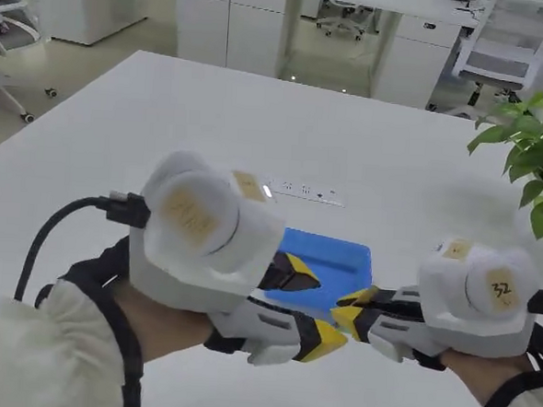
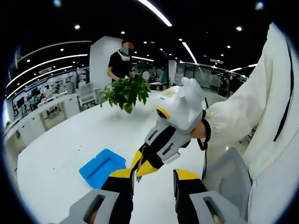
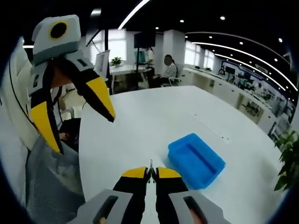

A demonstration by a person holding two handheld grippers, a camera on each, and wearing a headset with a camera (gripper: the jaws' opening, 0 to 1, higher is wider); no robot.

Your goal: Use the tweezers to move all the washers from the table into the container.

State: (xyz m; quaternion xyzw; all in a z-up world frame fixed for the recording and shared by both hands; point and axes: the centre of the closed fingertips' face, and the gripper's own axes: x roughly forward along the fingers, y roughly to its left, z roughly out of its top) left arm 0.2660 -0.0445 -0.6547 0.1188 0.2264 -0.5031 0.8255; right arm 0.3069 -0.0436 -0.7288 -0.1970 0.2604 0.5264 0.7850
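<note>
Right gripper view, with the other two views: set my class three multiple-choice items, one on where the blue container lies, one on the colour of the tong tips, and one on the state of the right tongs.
1. The blue container lies:
A) on the white table
B) on a chair
C) on the floor

2. The tips of the right tongs are:
A) red
B) yellow
C) green

3. The right tongs are:
A) wide open
B) holding a leaf
C) shut on the tweezers

Key:
1 A, it rests flat on the tabletop.
2 B, the caps are yellow on black.
3 C, the tips meet around a thin metal point.
</note>
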